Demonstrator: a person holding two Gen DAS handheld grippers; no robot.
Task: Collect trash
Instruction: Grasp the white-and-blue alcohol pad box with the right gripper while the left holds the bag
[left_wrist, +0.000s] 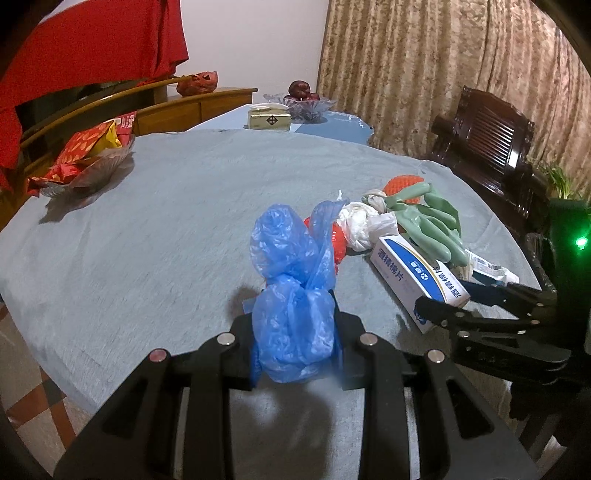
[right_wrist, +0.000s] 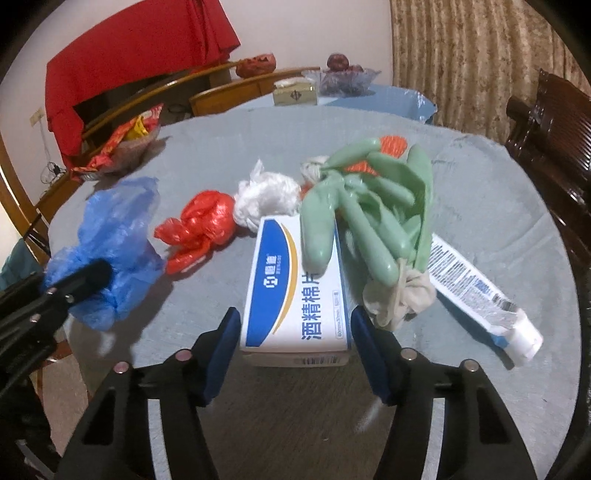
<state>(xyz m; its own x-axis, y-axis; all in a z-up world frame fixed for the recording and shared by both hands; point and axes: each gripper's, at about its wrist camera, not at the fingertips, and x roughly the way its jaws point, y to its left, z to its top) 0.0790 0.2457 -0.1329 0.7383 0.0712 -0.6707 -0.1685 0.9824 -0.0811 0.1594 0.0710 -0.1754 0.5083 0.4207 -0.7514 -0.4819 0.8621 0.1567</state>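
Box (right_wrist: 295, 291) dead ahead between our right gripper (right_wrist: 295, 354) spread fingers, long axis along them; left gripper (left_wrist: 295, 354) pinching blue bag (left_wrist: 291, 295).

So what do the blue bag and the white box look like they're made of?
Blue bag: thin, crinkly plastic film, translucent and slightly glossy, scrunched in the left tool. White box: probably printed cardboard, with flat faces, crisp edges and a smooth finish, sitting between the right tool fingers.
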